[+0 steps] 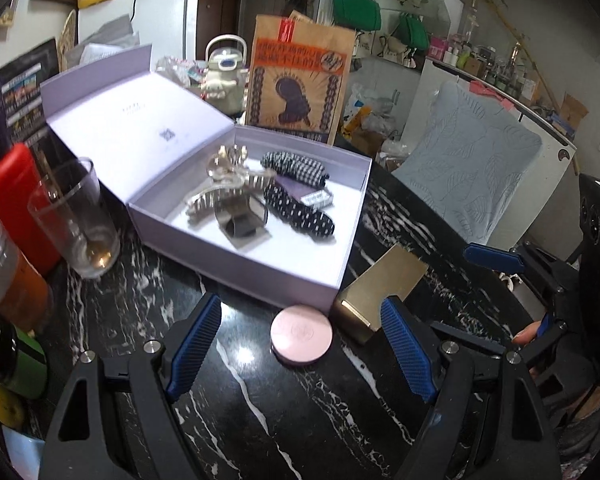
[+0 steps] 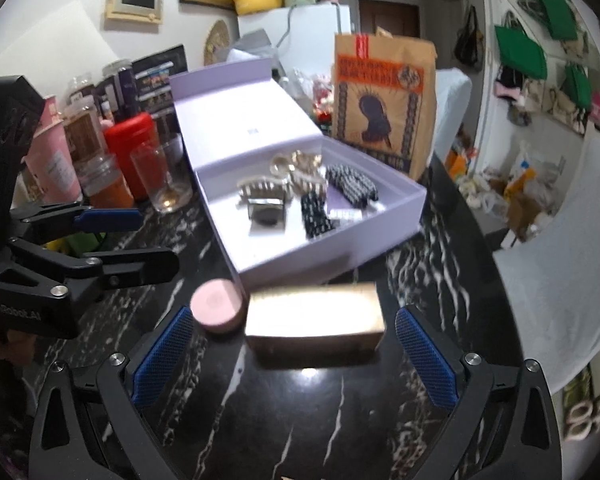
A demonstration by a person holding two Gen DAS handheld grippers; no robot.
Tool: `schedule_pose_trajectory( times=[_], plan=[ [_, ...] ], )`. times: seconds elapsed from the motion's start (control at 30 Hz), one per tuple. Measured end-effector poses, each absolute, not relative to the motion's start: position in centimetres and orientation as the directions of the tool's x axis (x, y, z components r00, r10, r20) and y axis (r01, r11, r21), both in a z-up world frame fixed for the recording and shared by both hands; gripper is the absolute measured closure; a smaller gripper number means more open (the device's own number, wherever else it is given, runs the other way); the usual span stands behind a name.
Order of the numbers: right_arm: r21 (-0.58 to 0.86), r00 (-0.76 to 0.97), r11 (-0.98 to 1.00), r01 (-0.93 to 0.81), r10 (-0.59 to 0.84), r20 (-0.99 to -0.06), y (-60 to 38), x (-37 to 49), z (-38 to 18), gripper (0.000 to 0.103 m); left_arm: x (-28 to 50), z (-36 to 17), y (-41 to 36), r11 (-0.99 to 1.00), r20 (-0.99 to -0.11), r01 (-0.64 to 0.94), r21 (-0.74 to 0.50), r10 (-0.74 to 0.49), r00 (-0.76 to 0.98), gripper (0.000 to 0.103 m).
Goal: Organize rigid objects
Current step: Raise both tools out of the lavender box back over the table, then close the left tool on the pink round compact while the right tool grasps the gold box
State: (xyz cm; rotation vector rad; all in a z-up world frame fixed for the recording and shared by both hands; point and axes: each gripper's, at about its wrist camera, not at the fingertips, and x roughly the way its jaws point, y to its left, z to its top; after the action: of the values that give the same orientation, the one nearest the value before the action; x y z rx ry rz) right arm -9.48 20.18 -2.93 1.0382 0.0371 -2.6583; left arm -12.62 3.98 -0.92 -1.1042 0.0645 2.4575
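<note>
Left gripper (image 1: 300, 354): spread, empty; pink round compact (image 1: 301, 335) sits just ahead between your pads.
Right gripper (image 2: 294, 356): spread wide, empty; gold box (image 2: 315, 318) directly ahead.
Tip: straddle each squarely, then lift into the lavender box (image 1: 236, 276).

left gripper (image 1: 302, 354): black frame, ribbed blue pads, silver screws | right gripper (image 2: 294, 354): matching build | white lettering printed on housing seen in right view

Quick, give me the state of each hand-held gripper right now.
Left hand-held gripper: open, holding nothing; the pink round case lies between its fingers, untouched.
Right hand-held gripper: open, empty, facing the gold box.
</note>
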Motion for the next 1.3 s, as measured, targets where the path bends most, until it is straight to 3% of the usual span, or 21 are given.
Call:
schedule_pose_trajectory(
  times=[0.3,0.53,0.73,0.93,1.03,1.3],
  plan=[
    [0.171,-0.652,-0.966,0.192,-0.256,-0.713,21.8,-10.1,-5.9,0.000,-13.7,-4.7,3.7,-0.906,-0.771,-0.383,-0.179,0.371,-0.518,0.021],
    [0.339,-0.584,-0.920,0.195,-0.387,-0.714,22.9,-10.7,-7.0,0.000,-14.6,-7.1,4.3,-0.898,-0.801,-0.383,-0.218,0.388,-0.455,0.021],
    [0.340,-0.572,-0.914,0.221,-0.404,-0.714,22.2,-11.8,-7.1,0.000,-14.7,-7.8,4.8,-0.889,-0.804,-0.406,-0.211,0.394,-0.446,0.021],
    [0.335,-0.573,-0.916,0.221,-0.400,-0.715,22.3,-13.7,-6.9,0.000,-15.0,-7.8,4.8,-0.883,-0.800,-0.423,-0.202,0.398,-0.450,0.045],
    [0.339,-0.576,-0.918,0.207,-0.395,-0.716,22.4,-14.7,-6.8,0.000,-15.2,-8.2,4.9,-0.875,-0.802,-0.432,-0.217,0.413,-0.433,0.052],
    [0.318,-0.559,-0.925,0.208,-0.379,-0.738,21.4,-16.8,-7.0,0.000,-15.3,-8.2,4.7,-0.874,-0.799,-0.436,-0.215,0.414,-0.436,0.052]
  ],
)
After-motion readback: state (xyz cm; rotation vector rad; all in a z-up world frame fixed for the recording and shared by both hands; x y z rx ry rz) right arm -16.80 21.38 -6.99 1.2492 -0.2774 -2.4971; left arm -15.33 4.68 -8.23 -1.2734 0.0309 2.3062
